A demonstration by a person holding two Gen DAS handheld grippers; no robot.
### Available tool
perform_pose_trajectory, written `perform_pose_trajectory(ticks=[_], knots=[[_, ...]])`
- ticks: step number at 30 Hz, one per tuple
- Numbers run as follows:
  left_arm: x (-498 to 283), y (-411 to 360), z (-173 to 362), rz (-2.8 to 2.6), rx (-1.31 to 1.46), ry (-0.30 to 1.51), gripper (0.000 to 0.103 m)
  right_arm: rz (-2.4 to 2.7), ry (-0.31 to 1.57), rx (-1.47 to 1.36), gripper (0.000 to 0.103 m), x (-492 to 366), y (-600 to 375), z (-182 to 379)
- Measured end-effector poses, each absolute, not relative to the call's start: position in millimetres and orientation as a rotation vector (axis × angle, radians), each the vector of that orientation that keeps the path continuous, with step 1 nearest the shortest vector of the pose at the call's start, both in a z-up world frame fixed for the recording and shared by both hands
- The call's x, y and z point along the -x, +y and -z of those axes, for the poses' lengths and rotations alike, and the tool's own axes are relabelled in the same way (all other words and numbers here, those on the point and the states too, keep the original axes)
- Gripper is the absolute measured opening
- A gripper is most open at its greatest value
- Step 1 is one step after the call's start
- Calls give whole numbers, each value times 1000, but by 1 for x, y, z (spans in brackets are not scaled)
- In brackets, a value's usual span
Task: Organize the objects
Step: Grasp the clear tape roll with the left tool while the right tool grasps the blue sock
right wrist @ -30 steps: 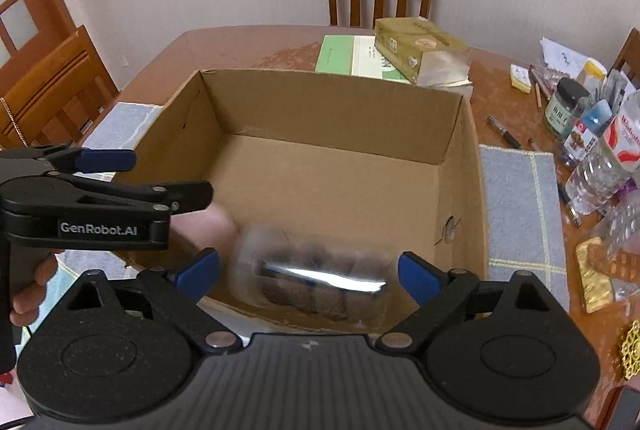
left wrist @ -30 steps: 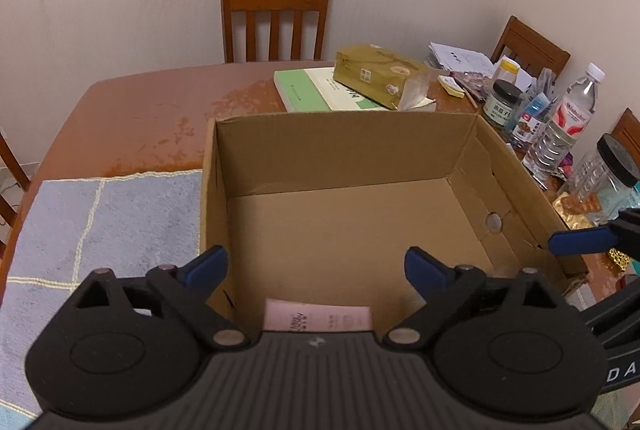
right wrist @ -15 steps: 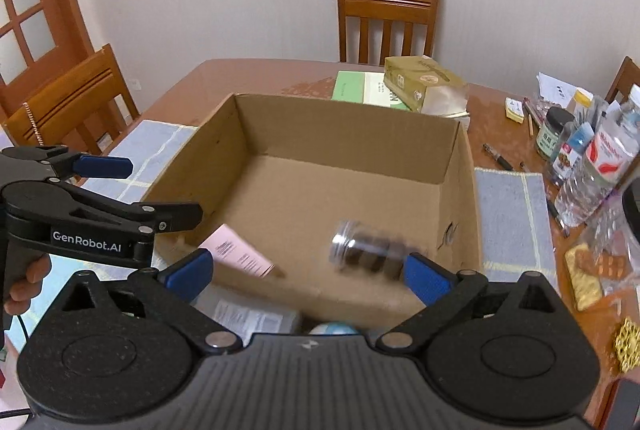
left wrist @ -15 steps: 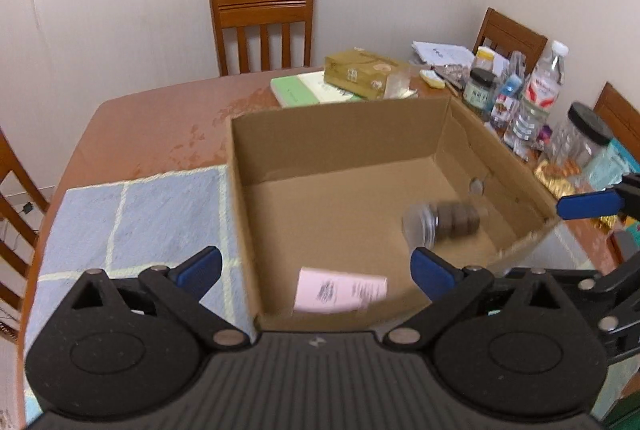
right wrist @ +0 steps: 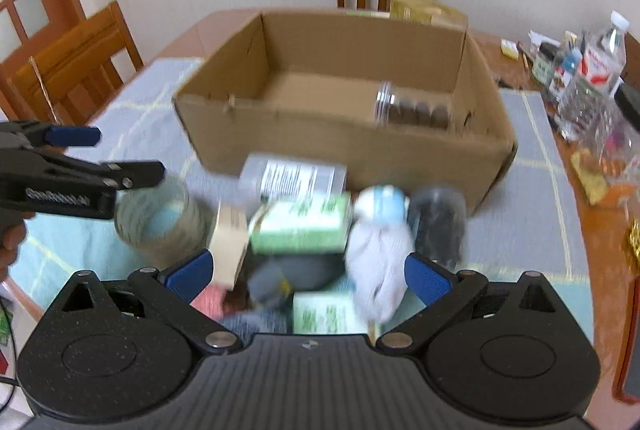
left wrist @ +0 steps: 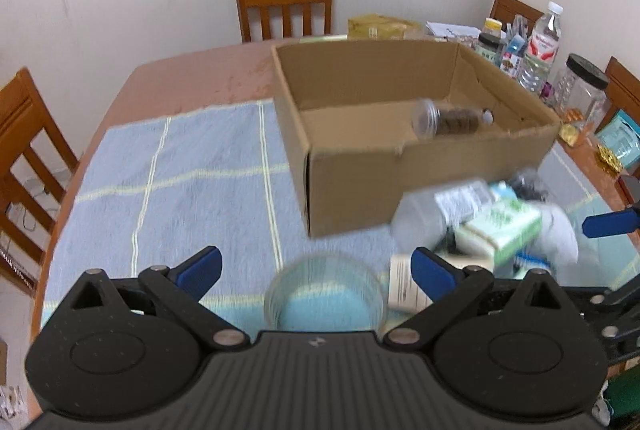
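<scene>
The cardboard box [right wrist: 344,134] sits on a blue checked cloth [left wrist: 180,174] on the wooden table [left wrist: 192,78]. Inside it, at the right wall, lies a clear jar [right wrist: 412,106] on its side, filled with dark round pieces. On the cloth near the box lies a blurred pile: a green-and-white carton [right wrist: 300,222], a labelled clear container [right wrist: 292,176], a white bundle [right wrist: 380,250]. An empty glass cup [left wrist: 324,290] stands left of the pile. The left gripper [left wrist: 316,266] and right gripper [right wrist: 306,270] both have jaws apart, holding nothing.

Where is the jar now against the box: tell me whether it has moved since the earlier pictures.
Yes. The jar has rolled from the box's near wall toward its right wall, where it now lies on its side.
</scene>
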State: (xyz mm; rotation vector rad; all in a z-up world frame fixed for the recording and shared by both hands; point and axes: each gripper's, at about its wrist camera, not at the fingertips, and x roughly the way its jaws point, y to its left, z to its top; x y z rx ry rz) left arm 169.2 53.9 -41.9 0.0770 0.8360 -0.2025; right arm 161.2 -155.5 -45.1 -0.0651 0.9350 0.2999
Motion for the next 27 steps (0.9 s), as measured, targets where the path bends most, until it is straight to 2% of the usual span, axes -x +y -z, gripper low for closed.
perform_pose_trajectory(ticks=[7,20,27], knots=[[-143,64,55,200,-89,847,100,-265,976,100,103,-143,-146,74],[-130,70,69,240,-70,841,100,-212,1035,57,103,-96,-174,86],[-130,68,73,294,-80,840,100,-287,992,38,103,-82,-169,82]])
